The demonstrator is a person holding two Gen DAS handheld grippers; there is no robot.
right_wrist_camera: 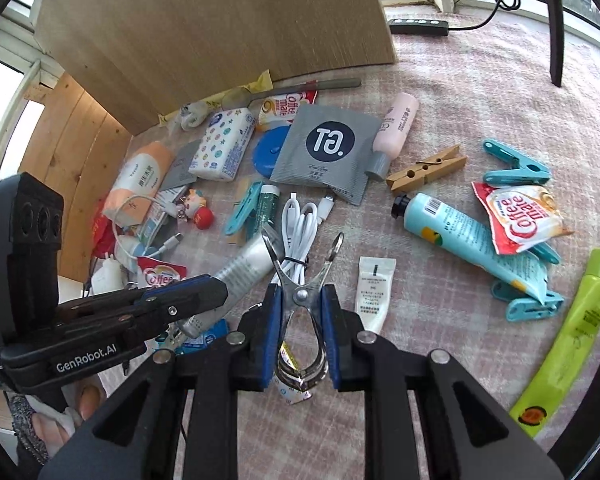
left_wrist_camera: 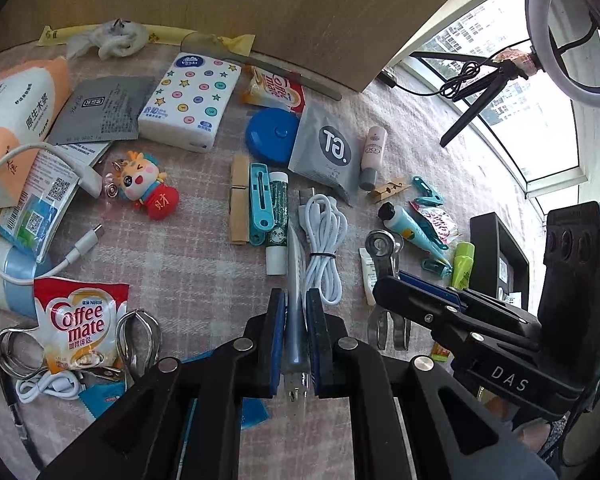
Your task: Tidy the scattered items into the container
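In the left wrist view, the left gripper (left_wrist_camera: 296, 336) has its blue-padded black fingers (left_wrist_camera: 275, 332) pinched on a slim grey-white squeeze tube (left_wrist_camera: 295, 312), which runs up between the pads; its crimped, clear lower end pokes out below them. The landmark is the coiled white charging cable (left_wrist_camera: 324, 236), smooth and glossy, bound by a thin black tie, lying on the pink checked woven cloth (left_wrist_camera: 188, 264). The tube's upper end lies just left of that cable. Left of the tube lies a green-patterned white stick (left_wrist_camera: 277, 220), then a turquoise plastic clip (left_wrist_camera: 260, 204) and a flat wooden peg (left_wrist_camera: 239, 200). Above the cable sits a matte grey foil sachet (left_wrist_camera: 326, 152) with a round dark logo. Right of the cable the right gripper (left_wrist_camera: 388, 280) reaches in, holding a shiny metal spring clamp (left_wrist_camera: 382, 256); its fingertips are largely hidden by its own body. A dark open-topped box (left_wrist_camera: 500, 248) stands well right of the cable, partly hidden behind the right gripper's camera block.

In the right wrist view, the right gripper (right_wrist_camera: 302, 336) shows blue pads pinched against the handles of the metal spring clamp (right_wrist_camera: 302, 296), whose two toothed arms fan upward over the white cable (right_wrist_camera: 296, 220). The left gripper (right_wrist_camera: 204, 292) enters left of the cable, closed on the tube (right_wrist_camera: 246, 268). Right of the cable lies a small flat white sample tube (right_wrist_camera: 374, 292), its print too small to read.
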